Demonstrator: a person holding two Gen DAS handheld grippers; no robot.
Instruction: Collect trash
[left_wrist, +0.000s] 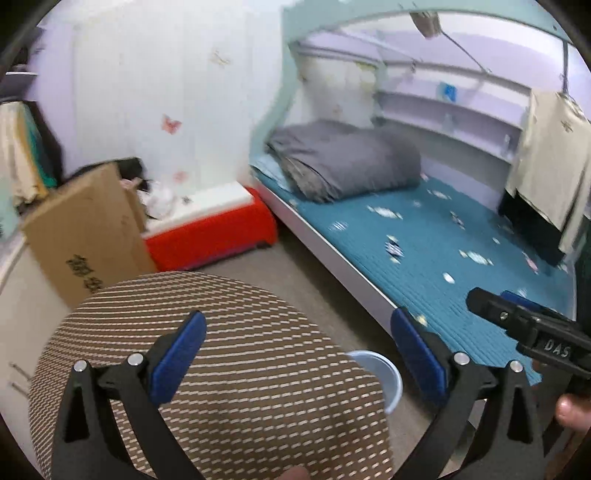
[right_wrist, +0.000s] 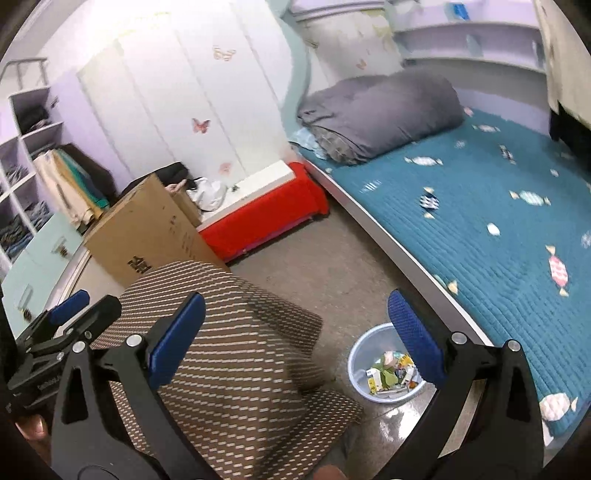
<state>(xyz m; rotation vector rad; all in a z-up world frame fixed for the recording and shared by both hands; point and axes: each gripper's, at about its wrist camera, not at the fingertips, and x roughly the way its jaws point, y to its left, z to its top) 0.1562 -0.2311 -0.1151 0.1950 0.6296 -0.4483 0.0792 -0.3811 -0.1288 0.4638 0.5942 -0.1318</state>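
A pale blue plastic trash bin (right_wrist: 360, 363) stands on the floor between a striped chair and the bed; it holds several paper and wrapper scraps (right_wrist: 389, 373). In the left wrist view only its rim (left_wrist: 380, 369) shows behind the chair. My left gripper (left_wrist: 299, 354) is open and empty above the chair. My right gripper (right_wrist: 295, 343) is open and empty, high above the chair and bin. The right gripper (left_wrist: 517, 317) shows at the right edge of the left wrist view, and the left gripper (right_wrist: 74, 314) at the left edge of the right wrist view.
A brown striped chair (right_wrist: 229, 350) fills the foreground. A bed with a teal quilt (right_wrist: 480, 221) and a folded grey duvet (right_wrist: 384, 110) runs along the right. A cardboard box (right_wrist: 147, 229) and a red stool (right_wrist: 266, 210) stand by the white wardrobe (right_wrist: 177, 96).
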